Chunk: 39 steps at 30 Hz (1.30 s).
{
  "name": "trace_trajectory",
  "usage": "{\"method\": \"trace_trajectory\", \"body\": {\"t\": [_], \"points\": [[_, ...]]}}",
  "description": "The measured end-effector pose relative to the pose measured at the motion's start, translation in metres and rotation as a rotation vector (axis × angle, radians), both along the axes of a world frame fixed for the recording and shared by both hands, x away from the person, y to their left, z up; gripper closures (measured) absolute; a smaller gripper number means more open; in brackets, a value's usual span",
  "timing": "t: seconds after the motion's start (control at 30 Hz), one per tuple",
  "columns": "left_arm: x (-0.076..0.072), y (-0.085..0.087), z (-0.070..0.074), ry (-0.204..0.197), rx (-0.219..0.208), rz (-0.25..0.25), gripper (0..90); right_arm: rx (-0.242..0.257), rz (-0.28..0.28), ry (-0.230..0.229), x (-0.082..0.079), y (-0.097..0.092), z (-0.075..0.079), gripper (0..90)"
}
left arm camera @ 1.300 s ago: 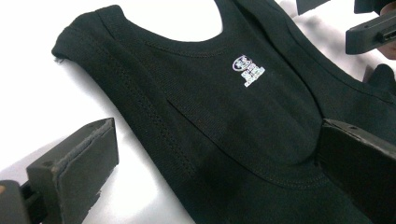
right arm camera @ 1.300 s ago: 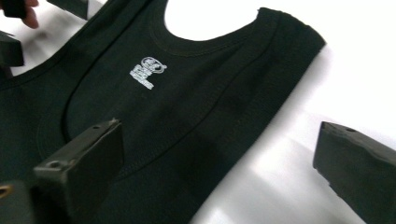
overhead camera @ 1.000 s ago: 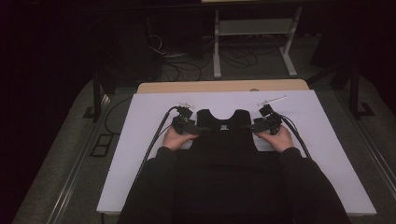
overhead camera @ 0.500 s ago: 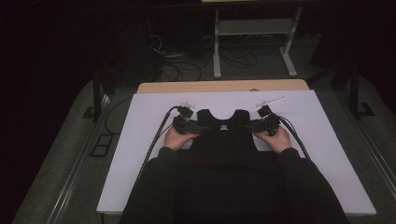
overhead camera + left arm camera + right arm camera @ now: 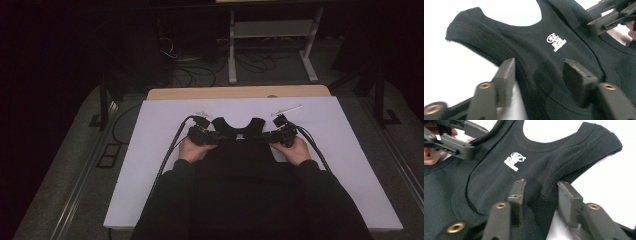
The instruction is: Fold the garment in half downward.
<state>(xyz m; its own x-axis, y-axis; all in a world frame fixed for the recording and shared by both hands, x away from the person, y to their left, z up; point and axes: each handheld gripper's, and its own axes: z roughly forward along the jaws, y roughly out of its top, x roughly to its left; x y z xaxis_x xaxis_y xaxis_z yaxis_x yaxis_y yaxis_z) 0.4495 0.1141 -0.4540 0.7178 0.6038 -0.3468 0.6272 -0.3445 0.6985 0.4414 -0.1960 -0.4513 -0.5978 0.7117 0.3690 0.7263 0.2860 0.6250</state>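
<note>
White sheeting covers the table point(image 5: 150, 150) in a dark room with cables and a stand behind it. On it, in front of the person, lies a black tank top point(image 5: 235, 150), neckline away from them, its small white printed label point(image 5: 556, 42) just below the neck.

The left gripper point(image 5: 202, 134) and right gripper point(image 5: 280, 135) sit at the two armhole edges just below the shoulder straps. Both have just been closing. In the left gripper view the armhole hem lies between the jaws, which stand part-open and are not yet pressing. In the right gripper view the hem bunches between the jaws, though a gap remains on one side.

This looks like the grasping step. Next, both should finish pinching the hems firmly before any lift or fold.
</note>
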Motion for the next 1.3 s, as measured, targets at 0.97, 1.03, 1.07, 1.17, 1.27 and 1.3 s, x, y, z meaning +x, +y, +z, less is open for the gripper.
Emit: {"method": "trace_trajectory", "body": {"t": [0.97, 1.03, 1.07, 1.17, 1.27, 1.3], "points": [[-0.006, 0.005, 0.020, -0.041, 0.025, 0.027, 84.1, 0.066, 0.010, 0.022, -0.004, -0.009, 0.023, 84.6], [-0.006, 0.007, 0.023, -0.042, 0.019, 0.029, 84.1, 0.065, 0.012, 0.016, -0.004, -0.009, 0.028, 84.5], [-0.007, 0.008, 0.024, -0.042, 0.011, 0.036, 84.0, 0.064, 0.012, 0.017, -0.004, -0.010, 0.030, 84.5], [-0.007, 0.010, 0.026, -0.044, 0.007, 0.038, 84.1, 0.067, 0.014, 0.006, -0.004, -0.010, 0.037, 84.5], [-0.008, 0.013, 0.032, -0.052, 0.004, 0.032, 84.0, 0.068, 0.019, -0.004, -0.004, -0.009, 0.042, 84.5], [-0.009, 0.013, 0.034, -0.051, -0.005, 0.040, 84.0, 0.070, 0.021, -0.006, -0.004, -0.009, 0.044, 84.5]]}}
